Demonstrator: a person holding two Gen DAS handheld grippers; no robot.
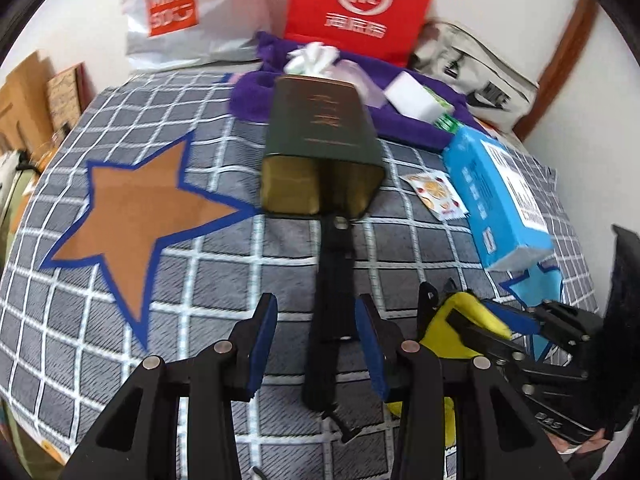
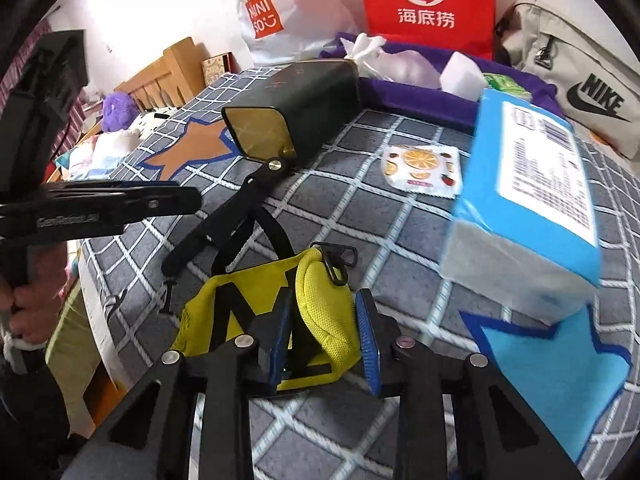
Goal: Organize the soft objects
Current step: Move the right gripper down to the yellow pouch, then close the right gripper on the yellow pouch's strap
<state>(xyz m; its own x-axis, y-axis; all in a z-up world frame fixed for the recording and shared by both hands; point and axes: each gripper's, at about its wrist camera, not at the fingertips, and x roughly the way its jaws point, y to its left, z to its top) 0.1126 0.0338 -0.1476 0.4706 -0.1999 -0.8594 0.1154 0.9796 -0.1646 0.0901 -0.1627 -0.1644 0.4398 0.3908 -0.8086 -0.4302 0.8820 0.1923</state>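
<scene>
Yellow mesh fabric fills the space between the right gripper's (image 2: 326,340) blue-padded fingers: a small yellow pouch (image 2: 280,312) crossed with black straps lies on the grey checked bedcover (image 2: 360,216), and the jaws stand around its rolled edge, one pad pressed against it and the other just beside it, so I cannot tell whether they actually pinch it. A black plastic clip (image 2: 334,262) sits at the pouch's far end. The left gripper (image 1: 316,344) hovers with its jaws parted wide and nothing between the pads but a black strap (image 1: 332,300) running along the cover beneath them. That strap leads up to a dark green tin box (image 1: 320,148) lying on its side, gold base facing the cameras. Left of it, a brown star outlined in blue (image 1: 132,216) is laid on the cover. To the right, a blue tissue pack (image 2: 532,196) rests with its near end over a light blue shape edged in darker blue (image 2: 560,364). A small sachet printed with orange slices (image 2: 424,168) lies between the tin and the tissue pack. Farther back, a purple towel (image 2: 420,92) carries a white block (image 2: 460,74) and crumpled tissue, and behind it stand a red paper bag (image 2: 428,4), a white Miniso bag (image 2: 280,12) and a beige Nike bag (image 2: 580,92).
</scene>
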